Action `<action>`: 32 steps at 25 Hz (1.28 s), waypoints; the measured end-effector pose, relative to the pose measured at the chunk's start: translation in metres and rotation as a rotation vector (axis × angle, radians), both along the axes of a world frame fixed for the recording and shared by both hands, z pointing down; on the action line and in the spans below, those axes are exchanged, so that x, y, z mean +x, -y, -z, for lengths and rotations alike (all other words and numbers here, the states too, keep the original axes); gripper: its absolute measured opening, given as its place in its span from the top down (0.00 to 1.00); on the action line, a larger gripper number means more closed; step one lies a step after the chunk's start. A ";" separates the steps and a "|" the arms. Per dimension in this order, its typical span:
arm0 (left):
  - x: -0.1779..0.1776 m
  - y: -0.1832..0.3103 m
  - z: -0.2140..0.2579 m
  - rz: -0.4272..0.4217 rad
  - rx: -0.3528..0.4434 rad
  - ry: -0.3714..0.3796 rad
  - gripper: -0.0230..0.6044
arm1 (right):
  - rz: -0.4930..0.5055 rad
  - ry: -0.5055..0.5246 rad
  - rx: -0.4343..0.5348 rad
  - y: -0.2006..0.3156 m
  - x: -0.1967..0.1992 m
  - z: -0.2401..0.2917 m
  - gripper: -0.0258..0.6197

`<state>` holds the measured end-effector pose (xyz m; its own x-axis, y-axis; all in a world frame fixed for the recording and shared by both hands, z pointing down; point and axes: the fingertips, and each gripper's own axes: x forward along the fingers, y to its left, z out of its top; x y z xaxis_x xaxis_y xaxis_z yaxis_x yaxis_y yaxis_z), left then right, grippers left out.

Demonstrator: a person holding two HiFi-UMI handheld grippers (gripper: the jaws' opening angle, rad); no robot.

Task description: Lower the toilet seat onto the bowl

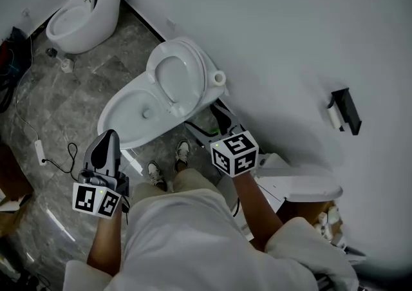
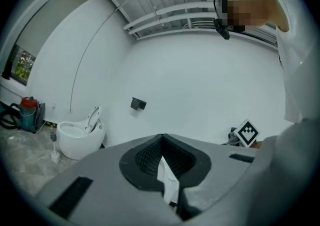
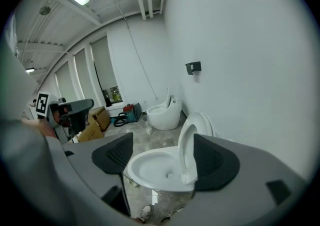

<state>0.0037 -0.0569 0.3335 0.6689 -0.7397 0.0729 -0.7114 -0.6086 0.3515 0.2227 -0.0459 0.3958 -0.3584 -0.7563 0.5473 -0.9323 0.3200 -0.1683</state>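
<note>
Right gripper has its jaws wide and empty, so I'd catch the upright toilet seat ahead of it by the top edge and ease it onto the bowl, no slamming.

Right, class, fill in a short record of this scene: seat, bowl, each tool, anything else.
seat: raised, leaning back toward the wall
bowl: uncovered
left tool: jaws together, near the bowl's front
right tool: jaws apart, framing the seat
other: second toilet along the wall, black holder on the wall
</note>
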 end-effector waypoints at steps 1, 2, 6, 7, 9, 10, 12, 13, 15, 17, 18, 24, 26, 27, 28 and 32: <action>0.004 0.006 0.000 0.016 -0.001 0.000 0.95 | 0.010 -0.016 -0.001 0.014 0.006 -0.005 0.42; 0.008 0.010 0.001 0.033 -0.005 0.001 0.95 | 0.023 -0.033 -0.006 0.027 0.011 -0.010 0.42; 0.019 0.022 0.014 0.090 0.001 0.031 0.95 | 0.089 -0.121 -0.024 0.076 0.027 -0.034 0.42; 0.019 0.027 0.017 0.105 0.008 0.042 0.95 | 0.102 -0.138 -0.024 0.089 0.031 -0.040 0.42; 0.018 0.034 0.019 0.147 0.010 0.056 0.95 | 0.119 -0.157 -0.024 0.110 0.038 -0.054 0.42; 0.019 0.037 0.019 0.170 0.008 0.061 0.95 | 0.124 -0.168 -0.023 0.120 0.042 -0.060 0.42; 0.022 0.040 0.021 0.204 0.008 0.073 0.95 | 0.136 -0.205 -0.018 0.138 0.050 -0.073 0.42; 0.025 0.042 0.022 0.216 0.007 0.080 0.95 | 0.142 -0.225 -0.017 0.146 0.054 -0.079 0.42; 0.029 0.043 0.023 0.235 0.004 0.093 0.95 | 0.144 -0.249 -0.015 0.162 0.060 -0.091 0.42; 0.031 0.042 0.021 0.253 -0.006 0.106 0.95 | 0.137 -0.251 -0.017 0.176 0.063 -0.101 0.42; 0.030 0.040 0.019 0.263 -0.013 0.112 0.95 | 0.134 -0.250 -0.020 0.181 0.064 -0.106 0.42; 0.015 0.035 0.021 0.340 -0.029 0.145 0.95 | 0.103 -0.249 -0.041 0.202 0.066 -0.126 0.42; 0.010 0.035 0.022 0.354 -0.028 0.146 0.95 | 0.069 -0.251 -0.049 0.205 0.067 -0.130 0.42; 0.009 0.036 0.023 0.357 -0.027 0.143 0.95 | 0.054 -0.257 -0.052 0.206 0.068 -0.132 0.42; 0.008 0.036 0.025 0.358 -0.025 0.139 0.95 | 0.042 -0.271 -0.050 0.208 0.068 -0.132 0.42; 0.005 0.032 0.029 0.360 -0.015 0.119 0.95 | 0.002 -0.284 -0.034 0.208 0.069 -0.129 0.42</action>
<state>0.0087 -0.0886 0.3045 0.3520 -0.9243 0.1475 -0.9154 -0.3071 0.2603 0.2919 -0.2540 0.5250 -0.1885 -0.7351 0.6512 -0.9432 0.3202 0.0885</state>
